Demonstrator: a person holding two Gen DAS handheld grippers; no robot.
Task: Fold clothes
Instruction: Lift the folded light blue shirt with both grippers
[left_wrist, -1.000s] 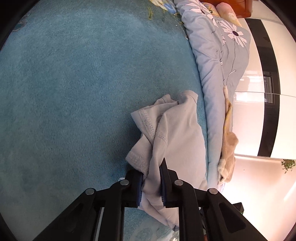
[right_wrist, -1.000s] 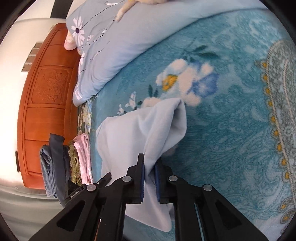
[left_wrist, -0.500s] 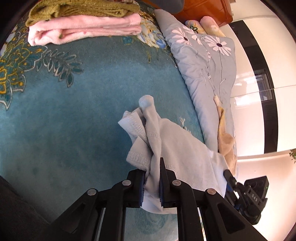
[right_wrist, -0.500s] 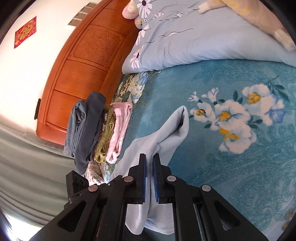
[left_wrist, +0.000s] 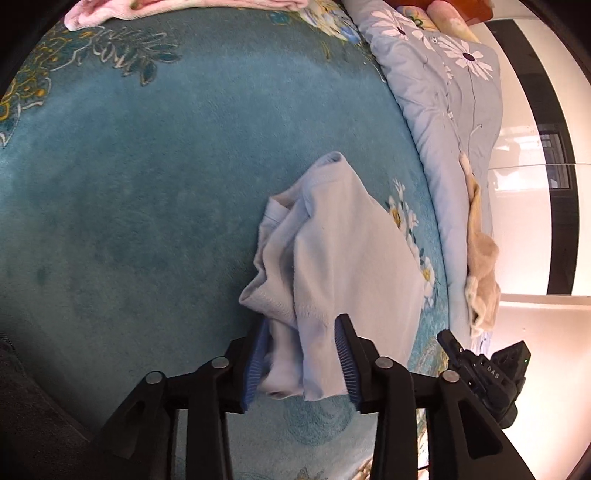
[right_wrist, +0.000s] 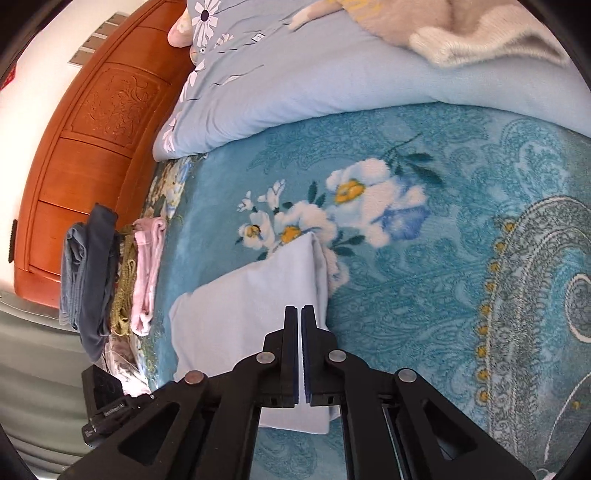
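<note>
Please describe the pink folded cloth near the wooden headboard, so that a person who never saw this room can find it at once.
Start at the orange wooden headboard and look down to the edge of the teal flowered blanket. A small stack of folded clothes lies there. The pink cloth is the layer nearest the middle of the bed, beside an olive knitted piece and dark blue ones; it is the only pink one.

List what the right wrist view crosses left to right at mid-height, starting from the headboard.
Wooden headboard → stack of folded clothes → light blue garment → white flower print on the teal blanket → grey paisley motif.
</note>
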